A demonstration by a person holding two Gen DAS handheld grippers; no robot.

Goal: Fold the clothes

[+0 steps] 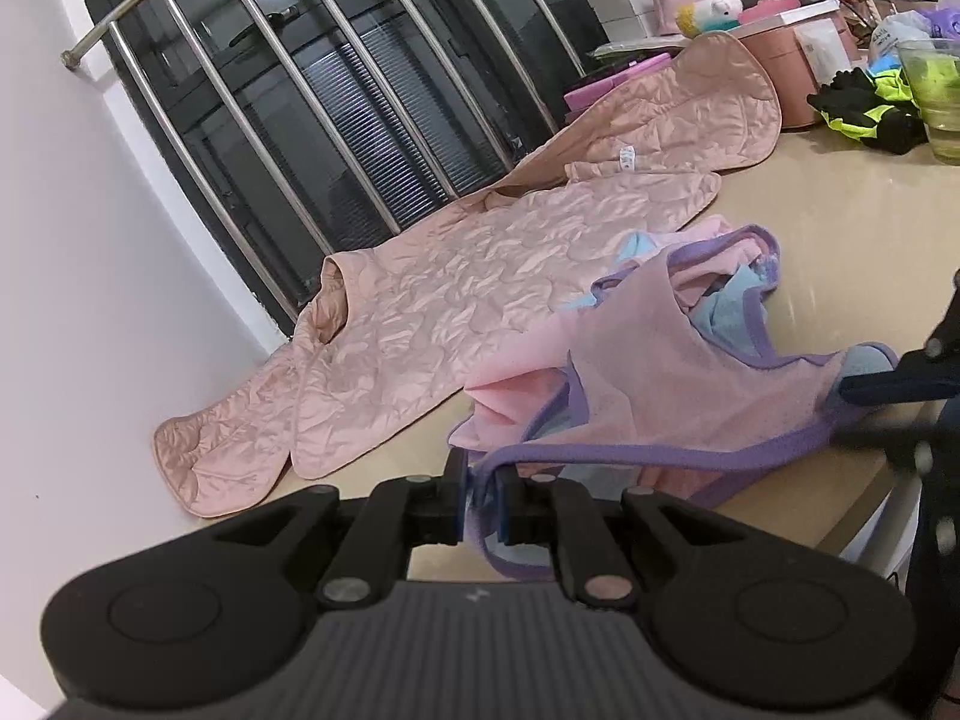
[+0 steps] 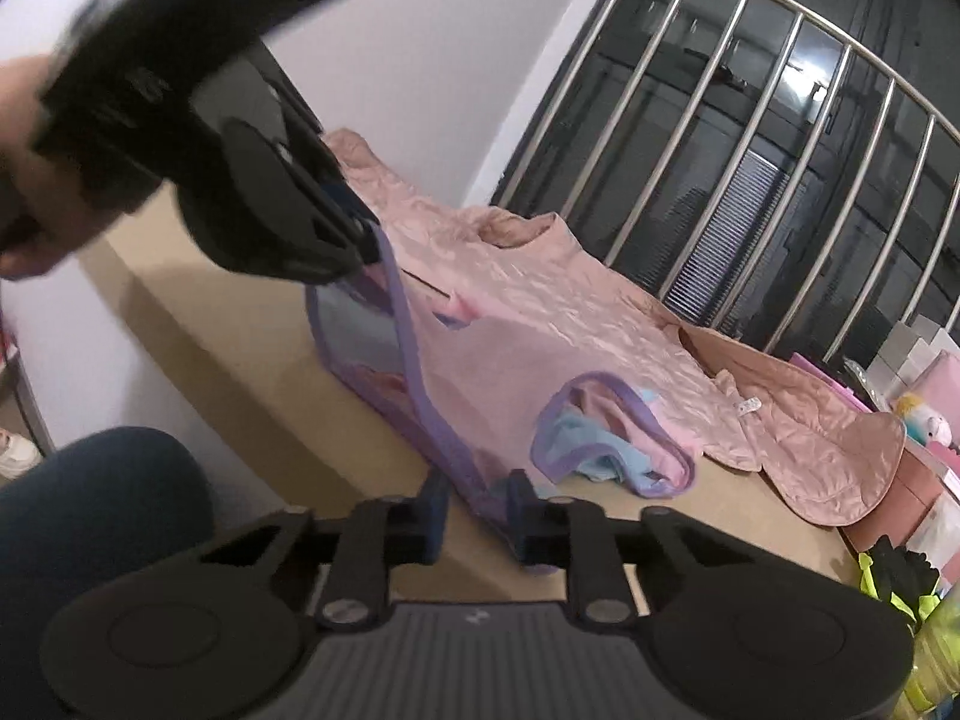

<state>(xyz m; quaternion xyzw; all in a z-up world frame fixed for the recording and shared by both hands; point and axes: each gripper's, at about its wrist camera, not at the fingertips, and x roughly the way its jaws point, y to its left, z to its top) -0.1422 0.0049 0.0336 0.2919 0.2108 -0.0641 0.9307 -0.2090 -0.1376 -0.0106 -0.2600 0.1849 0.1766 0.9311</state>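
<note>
— Where's the pink vest?
— On the beige table, overlapping the quilted jacket.
— And the claws?
— Left gripper and right gripper each pinch its purple-trimmed edge, stretched between them.

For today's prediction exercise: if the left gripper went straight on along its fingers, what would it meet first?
The left gripper already pinches the purple-trimmed pink vest. Straight ahead lies more of that vest, then probably the quilted pink jacket; depth is unclear.

both grippers pinch pink vest's purple trim
</note>
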